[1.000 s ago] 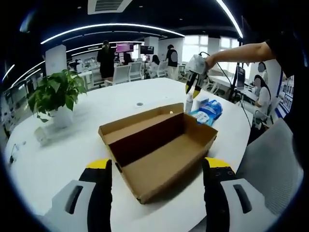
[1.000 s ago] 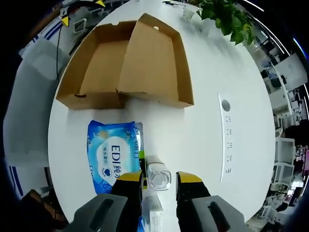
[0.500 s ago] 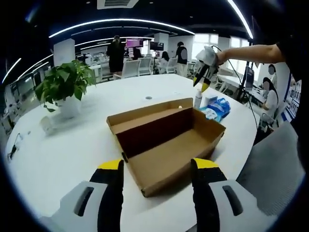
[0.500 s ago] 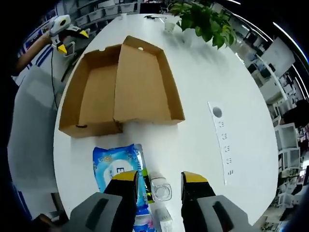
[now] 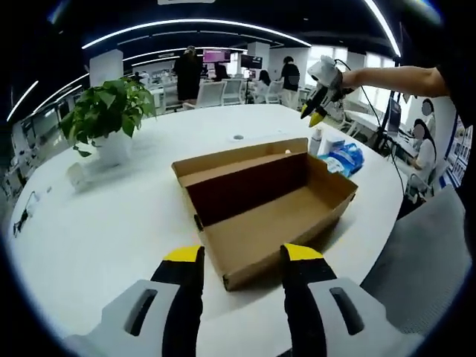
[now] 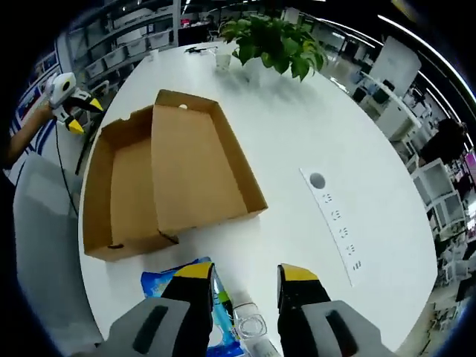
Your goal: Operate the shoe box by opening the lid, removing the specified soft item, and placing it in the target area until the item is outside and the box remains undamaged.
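Open-plan office space with curved ceiling lights, chairs and a few people in the distance surrounds a large round white worktop (image 5: 111, 216). On it lies the brown cardboard shoe box (image 5: 275, 208), lid folded flat open beside the tray, both halves bare inside as far as either view shows. Beyond the box, from the left gripper view, sits a blue plastic soft pack with white print (image 5: 343, 158), and just beside it a small clear bottle with a white cap (image 5: 315, 143). A green leafy plant in a white pot (image 5: 108, 123) stands well apart, at the worktop's far side.

The left tongs (image 5: 242, 260) hang low in front of the box's near corner, jaws apart with nothing between them. The right tongs (image 6: 242, 274) are raised above the blue pack (image 6: 178, 277) and the bottle (image 6: 250, 326), jaws likewise parted and holding nothing; from the left gripper view the right tongs (image 5: 315, 115) show held high above the bottle.

By my reading, the lid is open and the soft item is already out on the worktop, so the task looks near its end. If the pack counts as placed, what remains is to draw both tongs clear without knocking the bottle or the box wall.

The pack's print is cut off behind the right tongs, and no marked target area can be made out. The bottle's label is too blurred to read.
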A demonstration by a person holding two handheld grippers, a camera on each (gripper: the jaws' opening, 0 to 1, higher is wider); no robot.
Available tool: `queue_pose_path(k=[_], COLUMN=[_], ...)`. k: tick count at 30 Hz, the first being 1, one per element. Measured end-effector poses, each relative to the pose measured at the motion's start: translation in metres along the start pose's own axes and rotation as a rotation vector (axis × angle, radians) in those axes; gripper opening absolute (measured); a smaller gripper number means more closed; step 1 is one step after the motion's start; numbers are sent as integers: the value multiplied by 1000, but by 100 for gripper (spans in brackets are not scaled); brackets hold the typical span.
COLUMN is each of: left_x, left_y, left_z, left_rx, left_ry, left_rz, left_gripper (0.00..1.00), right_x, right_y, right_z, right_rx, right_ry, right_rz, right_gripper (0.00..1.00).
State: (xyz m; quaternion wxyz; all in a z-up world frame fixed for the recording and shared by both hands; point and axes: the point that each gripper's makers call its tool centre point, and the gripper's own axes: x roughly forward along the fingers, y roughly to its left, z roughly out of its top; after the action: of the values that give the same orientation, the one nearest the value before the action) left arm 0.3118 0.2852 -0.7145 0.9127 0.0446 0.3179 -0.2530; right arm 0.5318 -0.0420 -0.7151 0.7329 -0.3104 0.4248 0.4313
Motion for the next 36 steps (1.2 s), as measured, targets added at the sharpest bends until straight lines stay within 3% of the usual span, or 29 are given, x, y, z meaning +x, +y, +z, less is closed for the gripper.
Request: queue_pose_path(k=[7,10,15,21,28,31,36], left_x=[5,7,11,14,18,20,21], left_y=[6,8,12,18,24,24,26], left_z=[-10,-13,-14,-17,-21,-22,-25], left_rx=[-43,-27,-55,-126,-216,-250,-263], left_ry=[25,50,56,60,69,67,81], left_rz=[40,66,90,126,152,156,171], left_gripper=[31,27,21,13,8,6,1], right_x=[7,9,13,20,28,33,41], right_y=[-4,-4,-3,-3,-5,-7,-9], right_z=[11,13,15,20,23,25,25], right_rx=[169,240,320,456,548,656,725], right_ry=[-66,-86,-109,-149,-163,-181,-193], right_rz=[-36,-38,-40,-31,-32,-13,-13], right_gripper=[27,26,25,22,21,20,19])
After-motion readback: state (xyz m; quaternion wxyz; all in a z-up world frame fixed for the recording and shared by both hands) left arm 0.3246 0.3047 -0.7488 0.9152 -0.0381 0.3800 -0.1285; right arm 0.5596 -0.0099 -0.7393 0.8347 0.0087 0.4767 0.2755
